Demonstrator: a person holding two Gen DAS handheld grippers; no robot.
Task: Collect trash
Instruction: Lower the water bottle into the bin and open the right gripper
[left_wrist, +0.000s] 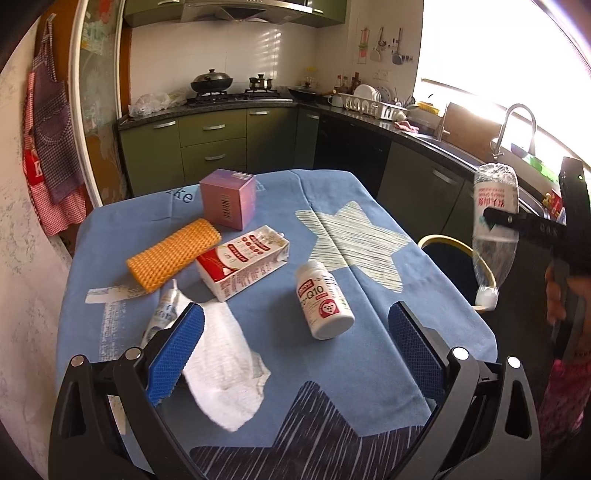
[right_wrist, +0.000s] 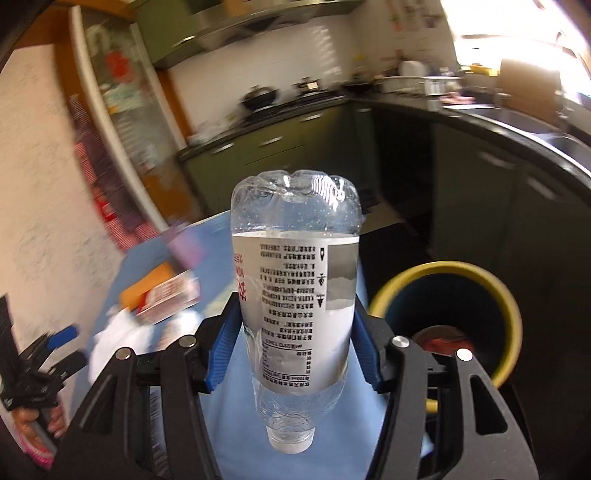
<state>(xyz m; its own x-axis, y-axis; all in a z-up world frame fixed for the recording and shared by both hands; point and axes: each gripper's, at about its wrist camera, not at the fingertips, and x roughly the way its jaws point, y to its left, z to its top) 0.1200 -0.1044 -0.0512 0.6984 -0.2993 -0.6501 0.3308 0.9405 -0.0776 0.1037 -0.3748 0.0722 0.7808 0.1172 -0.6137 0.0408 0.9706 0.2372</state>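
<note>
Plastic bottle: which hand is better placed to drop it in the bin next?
Right. The right gripper is clamped on the plastic bottle, cap down, with the yellow-rimmed bin just beside it off the table edge. The left gripper is open and empty over the blue tablecloth.

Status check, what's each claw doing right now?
Right claw shut on plastic bottle, cap down. Left claw open, empty. Yellow-rimmed bin just beyond, nothing between.

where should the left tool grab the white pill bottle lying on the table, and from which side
Grip the white pill bottle across its round body at the label, coming down from above with the open left tool. It lies on its side on the blue tablecloth, lid toward the camera, with bare cloth on both flanks for the fingers; the ends are too far apart to span.
</note>
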